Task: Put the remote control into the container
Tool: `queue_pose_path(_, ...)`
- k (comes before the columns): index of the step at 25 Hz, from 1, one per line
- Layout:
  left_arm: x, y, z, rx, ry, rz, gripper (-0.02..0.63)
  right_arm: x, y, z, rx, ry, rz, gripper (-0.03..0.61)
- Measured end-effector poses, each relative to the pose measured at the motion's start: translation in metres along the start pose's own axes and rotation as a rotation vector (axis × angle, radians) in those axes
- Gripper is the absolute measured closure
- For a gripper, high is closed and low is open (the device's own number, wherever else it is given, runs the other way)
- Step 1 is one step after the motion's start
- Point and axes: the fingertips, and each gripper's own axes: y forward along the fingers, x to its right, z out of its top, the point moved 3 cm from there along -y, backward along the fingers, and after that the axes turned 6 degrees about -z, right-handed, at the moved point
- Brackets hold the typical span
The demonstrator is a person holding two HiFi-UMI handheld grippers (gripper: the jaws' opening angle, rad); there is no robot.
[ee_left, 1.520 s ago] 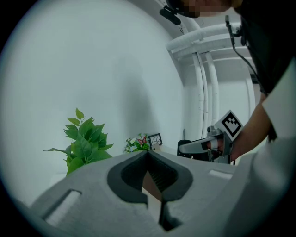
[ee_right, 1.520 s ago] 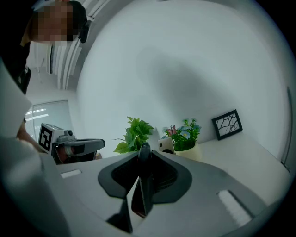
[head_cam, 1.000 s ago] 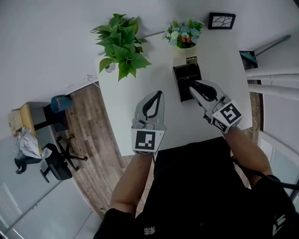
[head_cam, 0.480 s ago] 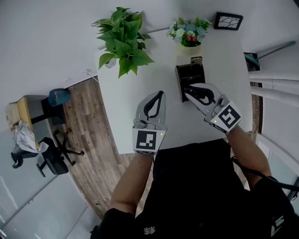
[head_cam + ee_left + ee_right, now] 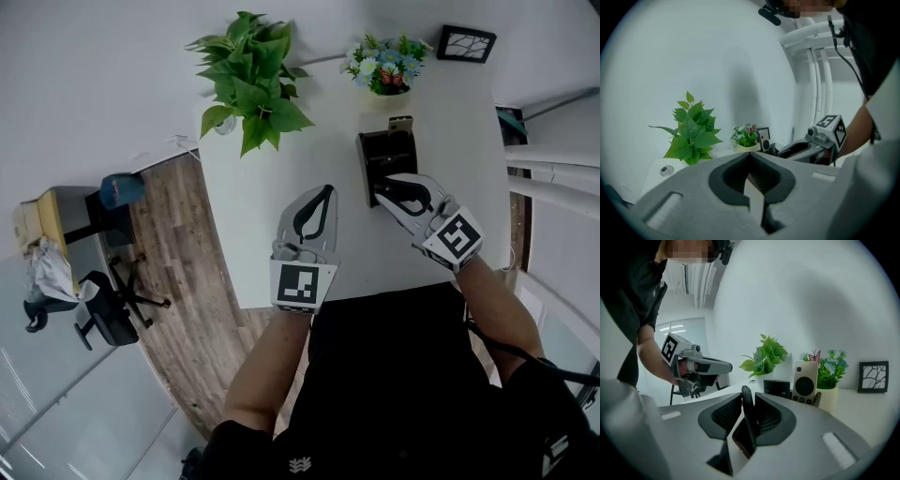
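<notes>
A thin dark remote control (image 5: 749,423) stands on edge between the jaws of my right gripper (image 5: 746,392). The jaws have just been opening a little, and their tips still touch the remote. In the head view this gripper (image 5: 380,192) sits at the near end of the dark container (image 5: 386,155). A light-coloured remote (image 5: 401,124) stands upright at the container's far end (image 5: 777,387). My left gripper (image 5: 323,190) hovers over the white table to the left of the container. It is shut with nothing in it (image 5: 750,157).
A leafy green plant (image 5: 251,80), a pot of flowers (image 5: 386,66) and a small picture frame (image 5: 466,43) stand along the back of the table (image 5: 244,216). The table's left edge drops to a wooden floor with an office chair (image 5: 103,314).
My right gripper has sunk a little and shifted at the near end of the container. Its jaws look slightly wider apart. The left gripper has stayed put.
</notes>
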Motion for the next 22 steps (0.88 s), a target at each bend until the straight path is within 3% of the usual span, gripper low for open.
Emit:
queue_pose_path(4,-0.002,-0.003,-0.006,-0.017,0.0,0.002,0.614,0.004,0.001,0.0,0.01,0.021,-0.018,0.479)
queue_pose_path(11,-0.007,-0.013,-0.003,-0.054,0.051,0.002,0.614,0.016,-0.004,0.005,0.02,0.013,-0.127,0.437)
queue_pose_path(15,-0.011,-0.019,0.011,0.02,0.029,0.006,0.614,0.018,-0.011,0.016,0.058,0.0,-0.179,0.433)
queue_pose_path(22,-0.014,-0.03,0.033,0.051,0.064,-0.013,0.614,0.029,-0.023,0.038,0.089,-0.001,-0.294,0.443)
